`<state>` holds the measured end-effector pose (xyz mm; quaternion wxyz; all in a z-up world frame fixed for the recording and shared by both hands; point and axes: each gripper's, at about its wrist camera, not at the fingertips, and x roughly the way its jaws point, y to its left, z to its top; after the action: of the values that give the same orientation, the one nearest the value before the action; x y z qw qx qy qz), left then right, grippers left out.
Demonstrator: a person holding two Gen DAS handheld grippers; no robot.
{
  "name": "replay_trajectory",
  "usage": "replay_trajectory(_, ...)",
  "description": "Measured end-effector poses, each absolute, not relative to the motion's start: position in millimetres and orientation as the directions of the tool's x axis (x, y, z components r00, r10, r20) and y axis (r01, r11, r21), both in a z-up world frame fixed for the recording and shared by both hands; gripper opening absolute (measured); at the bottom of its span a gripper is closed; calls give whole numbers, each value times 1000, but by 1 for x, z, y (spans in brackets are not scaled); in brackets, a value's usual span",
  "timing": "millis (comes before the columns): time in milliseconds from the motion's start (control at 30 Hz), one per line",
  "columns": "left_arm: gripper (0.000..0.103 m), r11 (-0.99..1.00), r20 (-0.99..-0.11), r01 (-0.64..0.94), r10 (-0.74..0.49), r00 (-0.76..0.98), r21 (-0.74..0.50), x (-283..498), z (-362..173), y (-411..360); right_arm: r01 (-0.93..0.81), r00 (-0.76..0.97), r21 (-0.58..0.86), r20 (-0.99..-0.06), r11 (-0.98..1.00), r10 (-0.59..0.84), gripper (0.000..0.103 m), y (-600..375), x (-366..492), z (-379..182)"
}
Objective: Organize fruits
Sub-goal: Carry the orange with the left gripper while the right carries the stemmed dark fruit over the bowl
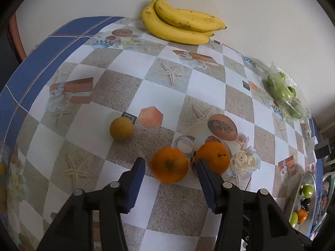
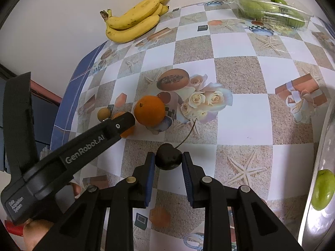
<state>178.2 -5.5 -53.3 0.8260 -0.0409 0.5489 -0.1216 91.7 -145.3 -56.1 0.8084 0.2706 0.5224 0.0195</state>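
Observation:
In the left wrist view my left gripper (image 1: 170, 167) is open, its fingers either side of an orange (image 1: 169, 165) on the table. A second orange (image 1: 213, 156) sits just right of it, and a small yellow-brown round fruit (image 1: 121, 128) lies to the left. In the right wrist view my right gripper (image 2: 168, 160) is shut on a dark cherry (image 2: 168, 156) with a long stem. The left gripper's body (image 2: 69, 152) crosses the left side there, near the second orange (image 2: 149, 110). A metal tray (image 2: 314, 184) at the right edge holds a green fruit (image 2: 322, 189).
A bunch of bananas (image 1: 180, 23) lies at the table's far edge by the wall. A clear plastic box of green fruits (image 1: 284, 94) stands at the far right. The tray (image 1: 295, 198) in the left wrist view holds green, dark and orange fruits. The patterned tablecloth has a blue border (image 1: 41, 56).

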Motion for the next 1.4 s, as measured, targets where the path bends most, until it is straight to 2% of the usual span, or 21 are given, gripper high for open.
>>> replay_trajectory(33, 49, 966, -895, 157, -250, 370, -204, 178, -53, -5, 254, 453, 459, -834, 851, 315, 27, -145, 91, -56)
replay_trajectory(67, 40, 965, -893, 159, -253, 371, -208, 178, -53, -5, 255, 453, 461, -833, 850, 317, 27, -146, 91, -56)
replay_trajectory(100, 39, 966, -894, 157, -250, 373, -205, 178, -52, -5, 255, 453, 462, -833, 849, 318, 27, -146, 91, -56)
replay_trajectory(833, 38, 975, -883, 147, -214, 418, -166, 156, -10, -6, 271, 480, 473, -821, 838, 308, 27, -169, 78, -38)
replay_trajectory(1400, 38, 953, -863, 251, -268, 427, -172, 120, 9, -64, 410, 497, 413, -849, 814, 181, 27, -248, 40, -23)
